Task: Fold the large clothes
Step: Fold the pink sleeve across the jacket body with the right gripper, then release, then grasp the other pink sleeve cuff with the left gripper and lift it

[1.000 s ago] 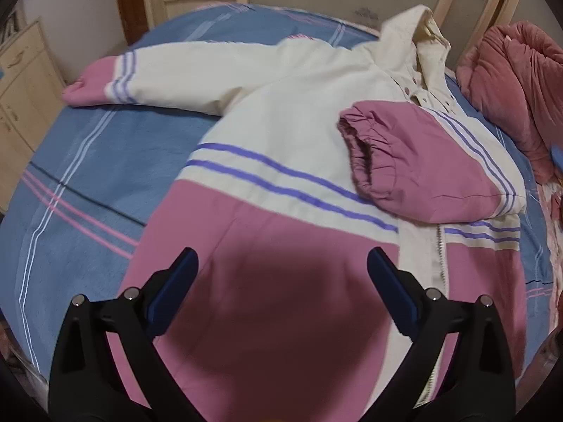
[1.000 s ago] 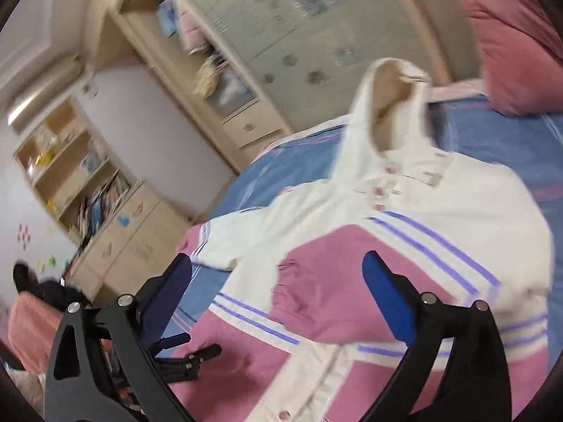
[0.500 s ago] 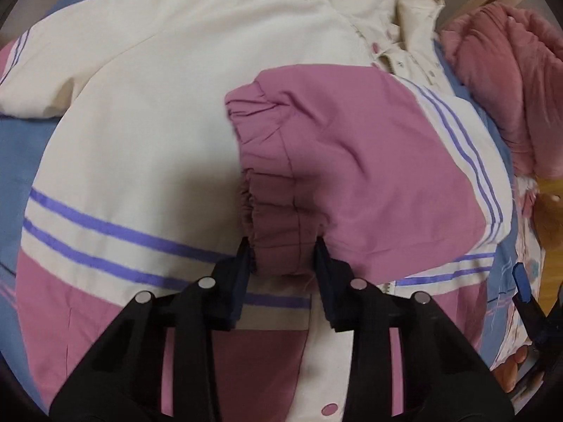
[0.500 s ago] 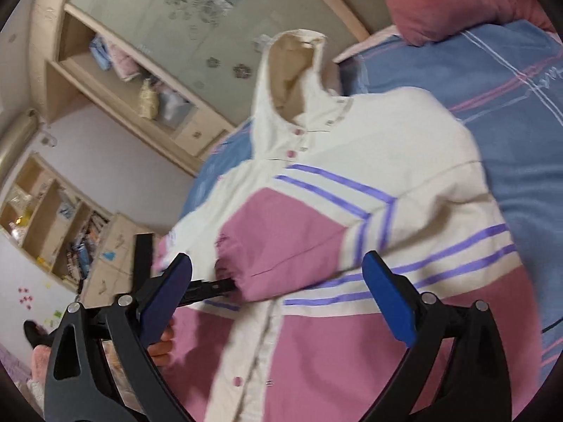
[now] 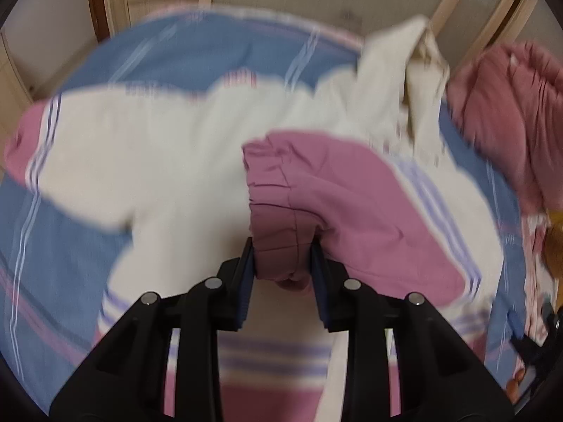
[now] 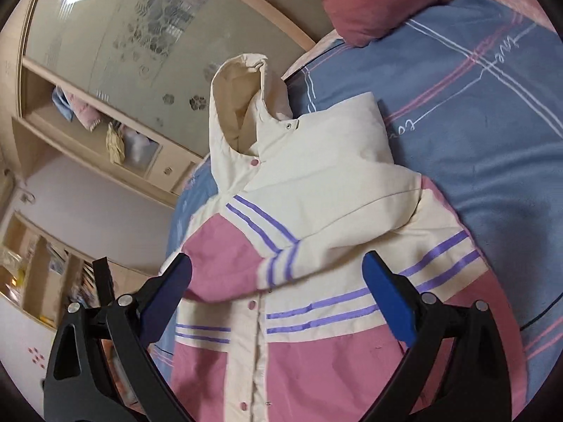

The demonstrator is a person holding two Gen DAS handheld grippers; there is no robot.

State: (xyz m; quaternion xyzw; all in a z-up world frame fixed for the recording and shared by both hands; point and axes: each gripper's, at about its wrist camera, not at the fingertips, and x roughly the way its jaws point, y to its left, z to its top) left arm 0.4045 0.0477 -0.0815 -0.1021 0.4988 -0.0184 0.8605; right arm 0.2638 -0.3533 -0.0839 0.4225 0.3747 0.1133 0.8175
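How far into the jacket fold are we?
Early. Done: one sleeve lies folded across the jacket front. In hand: left gripper is shut on that sleeve's pink cuff. Left: the other sleeve is spread on the bed; right gripper is open above the front.

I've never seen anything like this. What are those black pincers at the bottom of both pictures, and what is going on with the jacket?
They are hand-held tongs, one in each of a person's hands; no robot arm is involved. Each picture comes from a camera mounted on one pair, looking along its fingers. A cream and pink hooded jacket lies on a blue striped bedcover. In the left view, the left tongs are shut on the pink sleeve cuff, which lies across the jacket's front. In the right view, the right tongs hang open above the jacket, holding nothing.
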